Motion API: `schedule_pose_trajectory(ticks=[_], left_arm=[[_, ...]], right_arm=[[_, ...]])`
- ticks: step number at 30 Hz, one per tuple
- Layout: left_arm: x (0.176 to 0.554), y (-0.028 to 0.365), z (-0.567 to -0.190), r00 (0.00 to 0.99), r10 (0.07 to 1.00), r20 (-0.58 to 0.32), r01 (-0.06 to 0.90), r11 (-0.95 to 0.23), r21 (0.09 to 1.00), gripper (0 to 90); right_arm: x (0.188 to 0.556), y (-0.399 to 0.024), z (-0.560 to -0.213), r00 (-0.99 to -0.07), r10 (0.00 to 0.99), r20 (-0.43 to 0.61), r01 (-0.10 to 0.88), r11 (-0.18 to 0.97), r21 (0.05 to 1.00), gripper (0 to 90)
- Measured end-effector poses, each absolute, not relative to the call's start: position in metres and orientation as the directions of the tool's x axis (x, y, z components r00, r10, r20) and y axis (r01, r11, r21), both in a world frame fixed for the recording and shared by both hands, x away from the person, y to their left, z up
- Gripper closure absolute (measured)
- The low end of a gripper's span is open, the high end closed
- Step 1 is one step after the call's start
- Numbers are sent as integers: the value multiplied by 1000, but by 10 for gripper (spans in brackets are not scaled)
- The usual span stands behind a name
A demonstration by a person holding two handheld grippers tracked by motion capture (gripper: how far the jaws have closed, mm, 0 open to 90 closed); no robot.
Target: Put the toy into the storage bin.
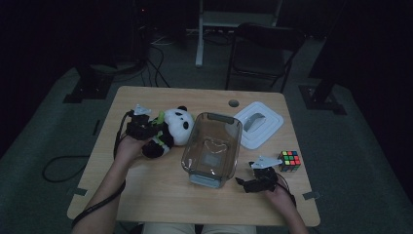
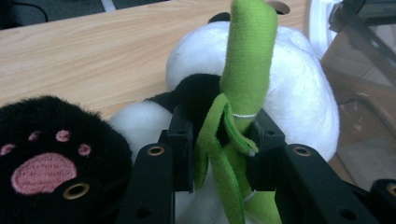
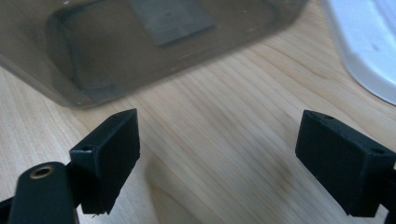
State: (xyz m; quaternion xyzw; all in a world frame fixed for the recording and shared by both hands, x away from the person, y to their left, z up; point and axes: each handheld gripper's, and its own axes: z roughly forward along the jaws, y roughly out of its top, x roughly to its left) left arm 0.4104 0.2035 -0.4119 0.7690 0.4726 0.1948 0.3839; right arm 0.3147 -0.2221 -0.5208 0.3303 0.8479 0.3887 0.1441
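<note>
A panda plush [image 1: 171,127] lies on the wooden table [image 1: 146,195], left of a clear plastic container [image 1: 213,148]. My left gripper [image 1: 146,127] sits at the plush's left side. In the left gripper view its jaws [image 2: 222,135] are shut on the panda's green bamboo piece [image 2: 247,56] and the black arm behind it, with the white head [image 2: 299,93] beyond. A black paw with pink pads [image 2: 42,163] is at the lower left. My right gripper [image 1: 253,183] stands open over bare wood near the container's front right corner, nothing between its fingers [image 3: 219,154].
A white lid [image 1: 258,124] lies upside up right of the container, and a colour cube [image 1: 290,161] sits near the table's right edge, close to my right gripper. The container wall [image 3: 140,46] and lid edge [image 3: 369,51] lie just ahead of the right gripper.
</note>
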Motion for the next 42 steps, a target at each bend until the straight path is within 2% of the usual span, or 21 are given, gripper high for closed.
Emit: schedule_pose_trajectory(ticks=[3, 21, 28, 34, 36, 42], left_arm=[[409, 206, -407, 483, 873, -74, 577, -253, 777, 686], [408, 222, -401, 434, 897, -81, 596, -218, 773, 684], [409, 230, -390, 397, 917, -43, 593, -220, 775, 684], [409, 240, -373, 364, 930, -50, 582, -185, 792, 683], [408, 241, -366, 352, 935, -27, 571, -192, 798, 683], [408, 249, -347, 328, 944, -23, 557, -173, 813, 684]], right_arm=[[313, -214, -517, -757, 651, 57, 448, 453, 771, 136], [319, -154, -517, -792, 610, 32, 413, 496, 764, 135], [323, -136, -516, -772, 634, 51, 435, 468, 769, 134], [328, -110, -517, -687, 725, 52, 484, 403, 777, 134], [330, -101, -516, -666, 744, 55, 492, 383, 782, 133], [329, -87, -518, -695, 717, 60, 476, 396, 785, 133]])
